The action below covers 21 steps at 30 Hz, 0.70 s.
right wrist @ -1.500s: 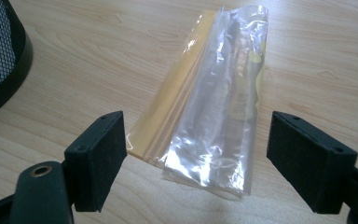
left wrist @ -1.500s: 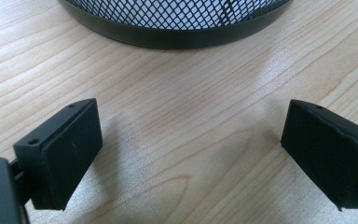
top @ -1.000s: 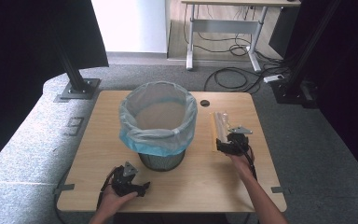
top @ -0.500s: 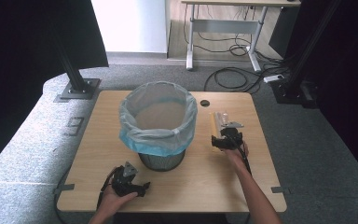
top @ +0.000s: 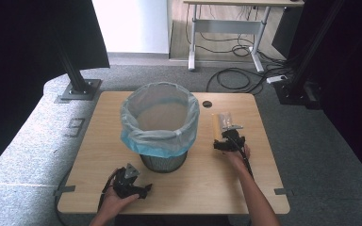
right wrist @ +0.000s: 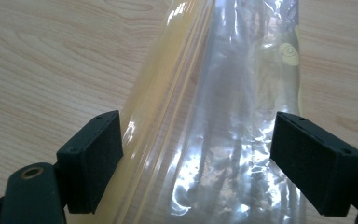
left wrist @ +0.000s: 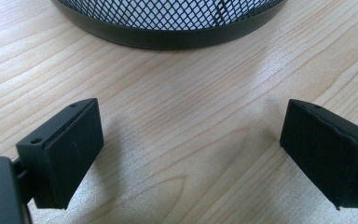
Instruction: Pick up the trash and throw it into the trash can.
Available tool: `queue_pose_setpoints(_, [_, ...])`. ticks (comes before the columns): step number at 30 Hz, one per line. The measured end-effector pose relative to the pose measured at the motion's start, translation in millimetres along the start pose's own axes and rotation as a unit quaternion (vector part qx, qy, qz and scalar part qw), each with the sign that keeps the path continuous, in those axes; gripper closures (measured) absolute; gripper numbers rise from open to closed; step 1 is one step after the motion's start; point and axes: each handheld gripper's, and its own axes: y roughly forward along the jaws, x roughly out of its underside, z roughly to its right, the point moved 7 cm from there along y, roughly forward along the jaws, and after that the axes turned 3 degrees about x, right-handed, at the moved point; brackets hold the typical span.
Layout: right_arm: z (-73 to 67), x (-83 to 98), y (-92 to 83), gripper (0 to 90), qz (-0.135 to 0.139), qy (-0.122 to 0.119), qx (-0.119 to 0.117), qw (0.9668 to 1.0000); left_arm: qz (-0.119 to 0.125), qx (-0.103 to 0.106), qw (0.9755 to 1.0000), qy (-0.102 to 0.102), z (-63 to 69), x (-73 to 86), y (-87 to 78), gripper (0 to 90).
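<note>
A clear plastic bag with a yellow strip along one edge lies flat on the wooden table, right of the bin. My right gripper sits at the bag's near end, open; in the right gripper view the bag runs between the two spread jaws, which stand on either side without pressing it. My left gripper rests open near the table's front edge, just before the bin's base, with bare wood between its jaws in the left gripper view.
A black mesh waste bin lined with a pale blue-edged bag stands mid-table; its base is close ahead of the left gripper. A dark cable hole sits behind the bag.
My right gripper has shifted left and toward the near side, coming down over the bag's near end. The left gripper has stayed put.
</note>
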Motion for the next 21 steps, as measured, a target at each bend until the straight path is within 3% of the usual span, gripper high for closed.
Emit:
queue_pose_setpoints(2, [-0.2,-0.1,0.0,21.3,0.006,-0.002,-0.006,1.0,0.0,0.0,1.0,0.0,0.0,0.0,0.0,5.6])
queue_pose_setpoints(3, [-0.9,0.3,-0.6,29.4,0.015,-0.002,-0.021,0.9997,0.0,0.0,1.0,0.0,0.0,0.0,0.0,5.6])
queue_pose_setpoints(6, [-0.9,1.2,-1.3,33.7,0.012,0.01,-0.033,0.9993,0.0,0.0,1.0,0.0,0.1,0.1,-0.1,5.7])
queue_pose_setpoints(9, [-0.3,2.3,-3.1,39.6,0.014,0.011,-0.034,0.9993,0.0,0.0,1.0,0.0,0.1,0.0,0.0,5.7])
queue_pose_setpoints(15, [6.1,7.5,-7.8,67.2,0.037,0.021,-0.027,0.9987,0.0,0.0,1.0,0.0,0.2,0.1,-0.1,5.8])
queue_pose_setpoints(21, [13.4,10.5,-10.4,81.1,0.034,0.033,-0.03,0.9984,0.0,0.0,1.0,0.0,0.2,0.1,-0.1,5.8])
